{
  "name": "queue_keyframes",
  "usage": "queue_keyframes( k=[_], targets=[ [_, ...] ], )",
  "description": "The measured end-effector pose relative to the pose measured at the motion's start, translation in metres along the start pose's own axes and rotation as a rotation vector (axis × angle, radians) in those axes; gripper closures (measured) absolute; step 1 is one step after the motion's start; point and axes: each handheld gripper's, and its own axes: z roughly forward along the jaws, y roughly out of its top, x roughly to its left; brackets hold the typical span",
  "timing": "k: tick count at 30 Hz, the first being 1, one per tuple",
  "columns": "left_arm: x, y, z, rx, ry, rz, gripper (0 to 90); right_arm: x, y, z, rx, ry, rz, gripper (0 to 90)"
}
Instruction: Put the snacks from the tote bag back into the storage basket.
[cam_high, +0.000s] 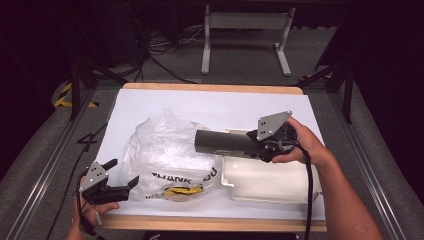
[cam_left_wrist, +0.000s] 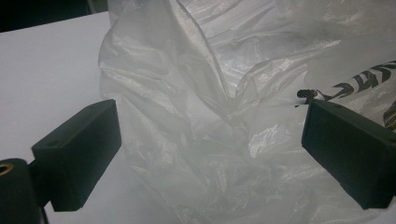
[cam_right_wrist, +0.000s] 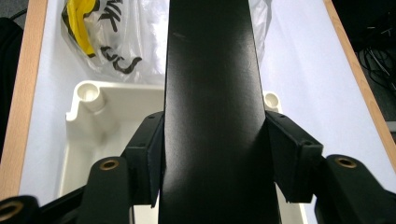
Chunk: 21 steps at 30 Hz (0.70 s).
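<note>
In the high view the right gripper (cam_high: 257, 145) sits right of centre, its jaws clamped on one end of a long dark matte rectangular box (cam_high: 225, 142), which it holds level above the table. The box's long axis runs almost straight across the frame, from the gripper at its right end to a free end at the left that reaches over the crumpled translucent white plastic bag with black and yellow print (cam_high: 167, 157). The right gripper view confirms the grip: both black pads (cam_right_wrist: 148, 158) press flat against the box's long sides, and the box (cam_right_wrist: 212, 107) runs up the middle of the frame away from the camera. Beneath it lies a shallow cream plastic tray with rounded corner posts (cam_high: 270, 182), resting on the white table surface (cam_high: 150, 102) at the lower right of the high view, just beside the bag. The left gripper (cam_high: 125, 175) waits at the lower left, near the bag's lower left edge, with its jaws spread wide and nothing between them; in the left gripper view the two pads (cam_left_wrist: 81, 158) frame the bag's rumpled folds (cam_left_wrist: 224, 107) without pressing them. By this layout the bag lies directly ahead of the box's free end, along its long axis, so sliding the box in probably depends on the left gripper, the nearer one, holding the bag's mouth open.
</note>
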Motion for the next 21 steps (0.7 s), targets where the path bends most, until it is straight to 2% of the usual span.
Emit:
queue_keyframes(
  k=[21],
  targets=[
    [0.001, 0.001, -0.003, -0.010, 0.003, -0.002, 5.4, 0.004, -0.051, -0.040, 0.015, -0.049, 0.051, 43.4]
  ],
)
